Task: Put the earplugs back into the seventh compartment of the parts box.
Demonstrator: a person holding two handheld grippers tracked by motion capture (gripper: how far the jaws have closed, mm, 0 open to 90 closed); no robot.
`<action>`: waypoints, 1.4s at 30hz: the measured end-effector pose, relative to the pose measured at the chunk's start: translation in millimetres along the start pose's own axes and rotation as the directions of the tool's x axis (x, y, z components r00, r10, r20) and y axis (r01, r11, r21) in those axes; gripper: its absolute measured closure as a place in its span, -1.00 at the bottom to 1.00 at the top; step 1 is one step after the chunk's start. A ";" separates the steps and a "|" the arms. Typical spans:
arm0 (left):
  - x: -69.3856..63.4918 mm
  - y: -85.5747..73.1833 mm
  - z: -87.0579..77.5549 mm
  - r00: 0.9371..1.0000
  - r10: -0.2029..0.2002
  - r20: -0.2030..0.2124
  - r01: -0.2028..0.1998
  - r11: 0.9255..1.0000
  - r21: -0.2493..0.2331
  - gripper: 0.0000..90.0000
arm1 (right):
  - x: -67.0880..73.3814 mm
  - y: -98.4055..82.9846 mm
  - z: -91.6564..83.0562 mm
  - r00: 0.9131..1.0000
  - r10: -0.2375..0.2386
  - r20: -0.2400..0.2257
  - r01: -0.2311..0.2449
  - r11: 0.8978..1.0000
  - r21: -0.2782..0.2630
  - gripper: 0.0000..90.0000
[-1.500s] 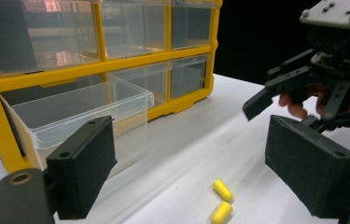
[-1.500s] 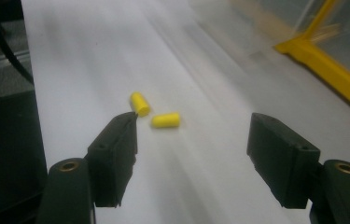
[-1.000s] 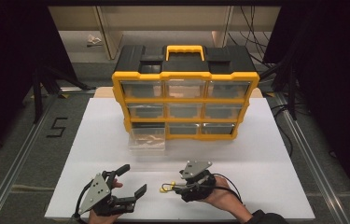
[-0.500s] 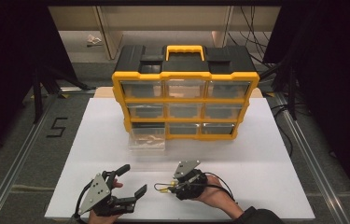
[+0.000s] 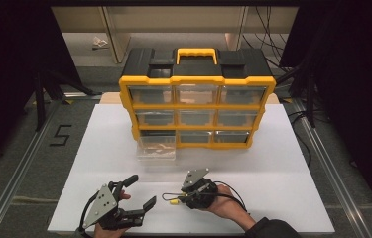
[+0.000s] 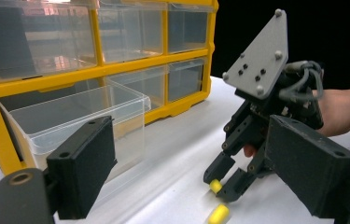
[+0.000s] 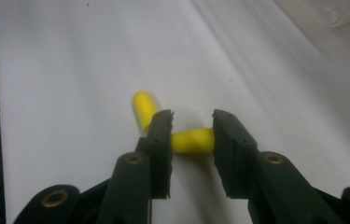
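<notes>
Two yellow foam earplugs lie on the white table top near its front edge. My right gripper (image 5: 181, 198) points left and down at them; its jaws have just been closing, and they now press on both ends of one earplug (image 7: 192, 141), which rests on the table. The second earplug (image 7: 144, 106) lies loose just beyond the left jaw. In the left gripper view the right gripper (image 6: 224, 179) stands tilted over the held plug (image 6: 215, 185), with the loose plug (image 6: 218, 214) nearer. My left gripper (image 5: 141, 191) hovers open at the front left, with nothing between its fingers.
A yellow and black drawer organizer (image 5: 197, 99) stands at the back of the white table (image 5: 282, 163). Its bottom-left clear drawer (image 5: 156, 147) is pulled out toward me. A thin dark cord (image 5: 166, 197) loops by the earplugs.
The right gripper has shifted a little to the left and tipped down, and its jaws have closed in on the yellow earplug. The left gripper has kept still.
</notes>
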State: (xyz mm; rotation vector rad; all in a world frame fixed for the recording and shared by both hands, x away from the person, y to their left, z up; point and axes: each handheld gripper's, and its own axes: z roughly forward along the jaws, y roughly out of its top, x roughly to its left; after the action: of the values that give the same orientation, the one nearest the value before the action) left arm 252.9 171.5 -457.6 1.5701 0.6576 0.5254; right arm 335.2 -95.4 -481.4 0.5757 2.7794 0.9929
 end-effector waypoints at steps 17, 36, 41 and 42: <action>0.2 -0.4 0.3 1.000 0.001 -0.003 -0.001 1.000 -0.005 -0.65 | -20.7 32.3 -34.3 0.997 0.041 0.062 -0.028 0.981 -0.192 0.54; 7.7 -1.6 9.0 1.000 -0.011 -0.008 0.011 1.000 -0.006 -0.65 | -39.9 91.2 -42.8 0.992 0.033 0.124 0.002 0.963 -0.270 0.54; 6.5 -1.7 13.0 1.000 -0.012 0.003 0.012 1.000 -0.003 -0.65 | -46.0 104.4 -35.6 0.990 0.040 0.137 -0.002 0.964 -0.267 0.53; 6.5 -1.8 13.3 1.000 -0.012 0.003 0.012 1.000 -0.003 -0.65 | -46.8 106.4 -34.4 0.990 0.042 0.138 -0.004 0.964 -0.267 0.53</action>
State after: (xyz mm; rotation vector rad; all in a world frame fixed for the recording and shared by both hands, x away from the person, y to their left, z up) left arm 266.4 166.3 -461.2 1.5626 0.6630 0.5151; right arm 402.4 -58.4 -387.4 0.6134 2.4655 1.2510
